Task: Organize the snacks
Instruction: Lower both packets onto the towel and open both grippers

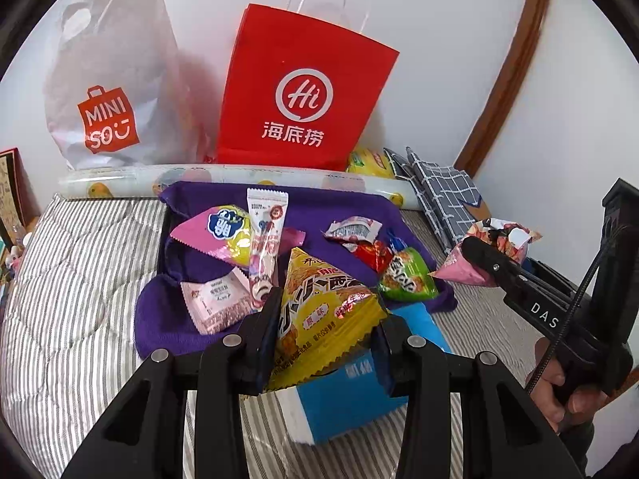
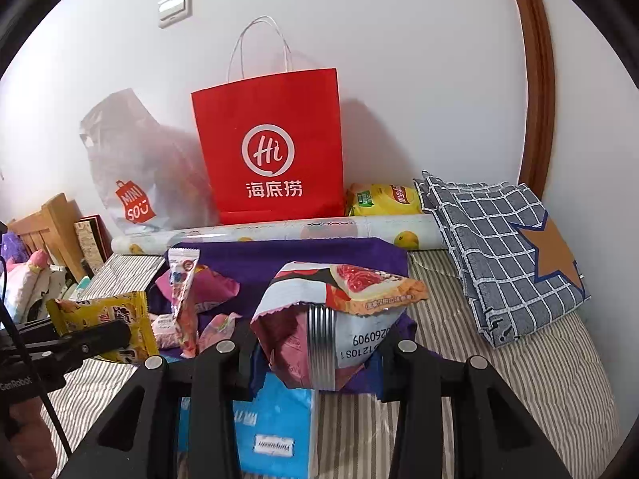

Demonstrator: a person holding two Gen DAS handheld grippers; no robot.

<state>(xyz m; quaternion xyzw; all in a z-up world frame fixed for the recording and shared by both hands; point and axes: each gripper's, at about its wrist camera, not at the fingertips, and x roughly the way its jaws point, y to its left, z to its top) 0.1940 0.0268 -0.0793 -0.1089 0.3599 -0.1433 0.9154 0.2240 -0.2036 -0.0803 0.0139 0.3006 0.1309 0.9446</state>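
left fingers (image 1: 325,327) clenched around yellow snack packet (image 1: 323,311), right fingers (image 2: 319,347) around pink snack packet (image 2: 335,319)

Two carrier bags: one red paper bag (image 1: 299,92), one white plastic bag (image 1: 116,80); one blue box (image 1: 351,399); one purple cloth (image 1: 247,203).

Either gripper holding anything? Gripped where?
Left gripper pinches the yellow packet at its lower sides. Right gripper clamps the pink packet across its middle.

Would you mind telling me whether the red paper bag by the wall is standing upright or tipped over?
Upright: the red paper bag stands on its base against the wall, its white cord handles rising above its top edge.
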